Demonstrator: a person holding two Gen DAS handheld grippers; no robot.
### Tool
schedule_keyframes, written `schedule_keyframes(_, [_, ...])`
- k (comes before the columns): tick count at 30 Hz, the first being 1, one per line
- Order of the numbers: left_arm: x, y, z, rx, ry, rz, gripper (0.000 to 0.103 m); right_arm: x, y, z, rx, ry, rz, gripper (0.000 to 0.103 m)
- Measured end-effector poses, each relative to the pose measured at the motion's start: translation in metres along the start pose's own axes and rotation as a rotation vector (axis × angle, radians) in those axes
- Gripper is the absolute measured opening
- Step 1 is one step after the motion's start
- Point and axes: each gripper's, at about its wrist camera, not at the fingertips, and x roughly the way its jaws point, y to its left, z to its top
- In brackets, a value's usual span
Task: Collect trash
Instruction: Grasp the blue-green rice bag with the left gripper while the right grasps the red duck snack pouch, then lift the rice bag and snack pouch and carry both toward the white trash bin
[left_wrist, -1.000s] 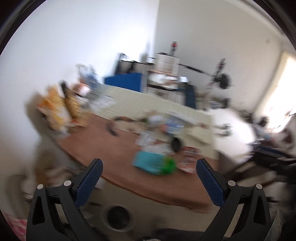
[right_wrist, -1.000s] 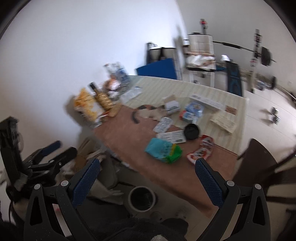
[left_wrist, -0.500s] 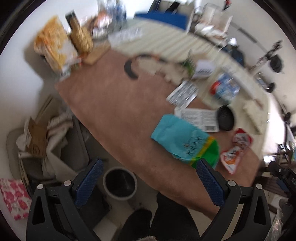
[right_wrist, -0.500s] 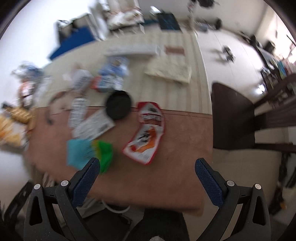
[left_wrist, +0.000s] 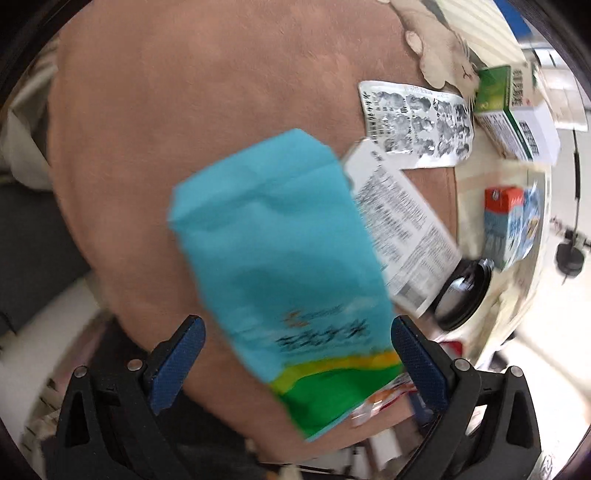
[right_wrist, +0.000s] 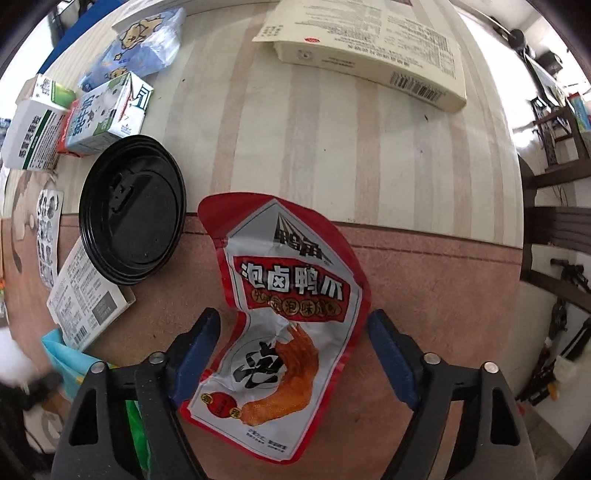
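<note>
Red-and-white foil snack pouch (right_wrist: 286, 325) lies flat on the bench (right_wrist: 424, 280) between the right gripper (right_wrist: 293, 332)'s closing fingers (right_wrist: 195, 341), untouched; light, crinkly, slippery, so pinch its edges. Left gripper (left_wrist: 293, 343) straddles the blue-green paper bag (left_wrist: 280, 258), fingers spread.

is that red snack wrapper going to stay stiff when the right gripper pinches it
Probably not. The red snack wrapper lies flat, creased and torn open, so it looks empty, light and floppy. Its glossy film may slip. The right gripper straddles it, jaws closing, pads not yet touching.
</note>
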Motion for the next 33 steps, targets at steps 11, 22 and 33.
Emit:
schedule_keyframes(11, [0.005,-0.023,-0.038,0.536,-0.123,0.388,0.103,-0.014,-0.009,-0.011,-0.207,0.017,-0.092,0.068])
schedule_keyframes(22, [0.031,0.055,-0.029,0.312,-0.037,0.290,0.100,0.001,-0.041,-0.016,-0.178,0.051,-0.077,0.076])
schedule_keyframes(33, [0.029,0.114,-0.061,0.454,-0.137,0.374,0.061,0.008,-0.064,-0.020,-0.176,0.007,-0.079,0.062])
